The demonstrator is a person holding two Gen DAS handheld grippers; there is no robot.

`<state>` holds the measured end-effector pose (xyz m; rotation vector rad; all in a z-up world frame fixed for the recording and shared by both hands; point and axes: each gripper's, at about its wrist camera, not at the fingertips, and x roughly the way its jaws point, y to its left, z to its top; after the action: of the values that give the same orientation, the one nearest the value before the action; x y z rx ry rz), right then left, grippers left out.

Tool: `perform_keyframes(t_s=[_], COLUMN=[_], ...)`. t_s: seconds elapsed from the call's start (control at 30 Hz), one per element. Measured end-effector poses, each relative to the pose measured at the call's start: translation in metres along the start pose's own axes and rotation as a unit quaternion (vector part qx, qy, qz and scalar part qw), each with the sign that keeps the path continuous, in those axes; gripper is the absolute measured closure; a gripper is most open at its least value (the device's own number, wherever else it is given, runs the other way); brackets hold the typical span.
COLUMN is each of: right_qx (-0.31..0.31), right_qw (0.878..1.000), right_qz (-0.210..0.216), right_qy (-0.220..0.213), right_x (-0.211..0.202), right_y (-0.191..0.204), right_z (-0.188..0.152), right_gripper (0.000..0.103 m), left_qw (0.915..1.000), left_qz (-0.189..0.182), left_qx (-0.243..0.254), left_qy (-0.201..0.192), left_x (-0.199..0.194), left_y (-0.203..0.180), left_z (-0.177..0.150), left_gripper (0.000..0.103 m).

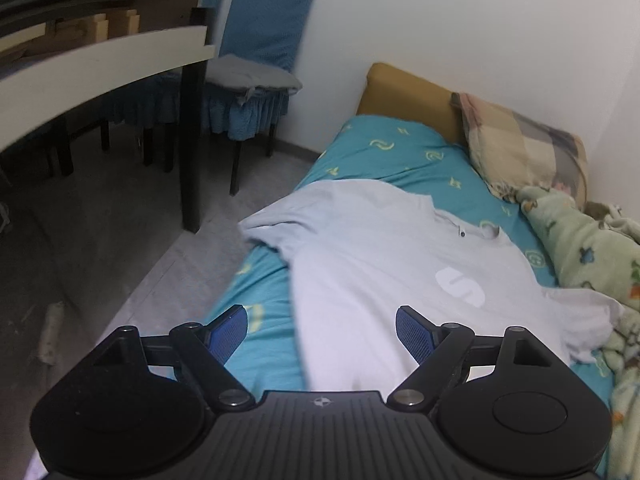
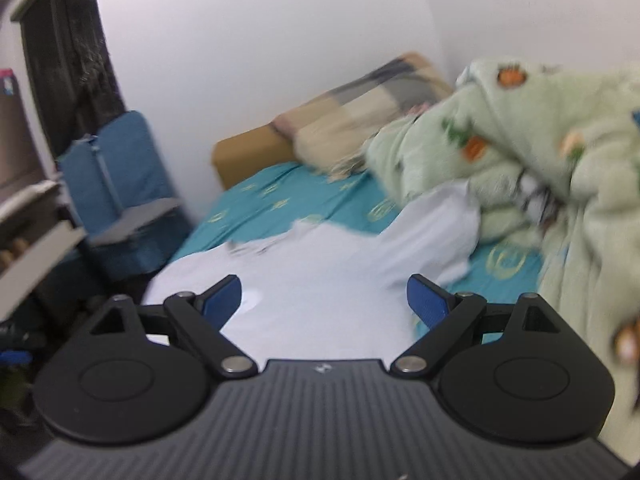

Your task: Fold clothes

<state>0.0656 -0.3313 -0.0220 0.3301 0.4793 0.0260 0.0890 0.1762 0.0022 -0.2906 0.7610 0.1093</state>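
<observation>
Left wrist view: left tool (image 1: 322,330) fills the near edge, its two blue-padded fingers (image 1: 412,334) spread wide with nothing between them. It hovers above the hem end of a pale T-shirt (image 1: 380,272), apparently not touching the cloth. T-shirt lies spread on the bed (image 1: 400,152), chest side up, white logo showing and collar (image 1: 486,232) toward the pillow (image 1: 524,148). One sleeve (image 1: 272,224) reaches the bed's floor-side edge; the other (image 1: 584,312) runs up against a green fleece blanket (image 1: 592,248) bunched along the wall side. No fold line is visible in the body, so the garment reads as laid out flat, likely so that sleeves and sides are reachable. A desk (image 1: 104,60) and a blue-covered chair (image 1: 260,40) stand across the floor, well apart from the shirt.

Right wrist view (motion-blurred): right tool (image 2: 324,300) is likewise spread, holding nothing, above the same T-shirt (image 2: 320,276). The wall-side sleeve (image 2: 432,232) is rumpled against the blanket (image 2: 540,140), which crowds that side and leaves less clear sheet there. Whether this fingertip brushes the fabric cannot be told through the blur.

Judgement: both tools are placed near the hem end, one toward each side.
</observation>
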Motion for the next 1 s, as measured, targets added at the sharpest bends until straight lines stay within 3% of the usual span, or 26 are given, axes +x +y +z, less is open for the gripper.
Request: perform_keyframes(t_s=[0.13, 0.23, 0.4, 0.6, 0.77, 0.83, 0.87, 0.9, 1.0], right_qx=[0.026, 0.038, 0.015, 0.071, 0.093, 0.093, 0.089, 0.083, 0.065], right_qw=[0.998, 0.996, 0.997, 0.992, 0.989, 0.988, 0.989, 0.989, 0.990], right_qz=[0.029, 0.047, 0.031, 0.041, 0.041, 0.041, 0.040, 0.038, 0.037], right_qy=[0.046, 0.067, 0.061, 0.097, 0.110, 0.112, 0.113, 0.114, 0.117], right_x=[-0.016, -0.014, -0.006, 0.009, 0.012, 0.013, 0.013, 0.013, 0.014], right_y=[0.007, 0.009, 0.002, -0.021, -0.030, -0.029, -0.027, -0.025, -0.020], right_z=[-0.026, -0.029, -0.027, -0.032, -0.034, -0.035, -0.035, -0.036, -0.037], right_gripper=[0.012, 0.012, 0.012, 0.012, 0.012, 0.012, 0.012, 0.012, 0.012], left_qw=[0.9998, 0.9992, 0.9965, 0.9886, 0.9852, 0.9839, 0.9846, 0.9849, 0.9852], left_qz=[0.004, -0.016, -0.039, -0.089, -0.084, -0.067, -0.059, -0.061, -0.087], left_qx=[0.012, 0.008, -0.007, -0.016, 0.043, 0.069, 0.088, 0.089, 0.054], left_qy=[0.012, 0.034, 0.074, 0.120, 0.144, 0.150, 0.139, 0.136, 0.137], left_x=[-0.031, -0.037, -0.022, 0.002, 0.014, 0.019, 0.016, 0.013, 0.000], left_y=[0.041, 0.065, 0.091, 0.089, 0.069, 0.063, 0.060, 0.061, 0.074], left_z=[0.016, 0.004, -0.051, -0.118, -0.150, -0.161, -0.164, -0.164, -0.161], left_gripper=[0.022, 0.025, 0.038, 0.038, 0.041, 0.066, 0.073, 0.099, 0.101])
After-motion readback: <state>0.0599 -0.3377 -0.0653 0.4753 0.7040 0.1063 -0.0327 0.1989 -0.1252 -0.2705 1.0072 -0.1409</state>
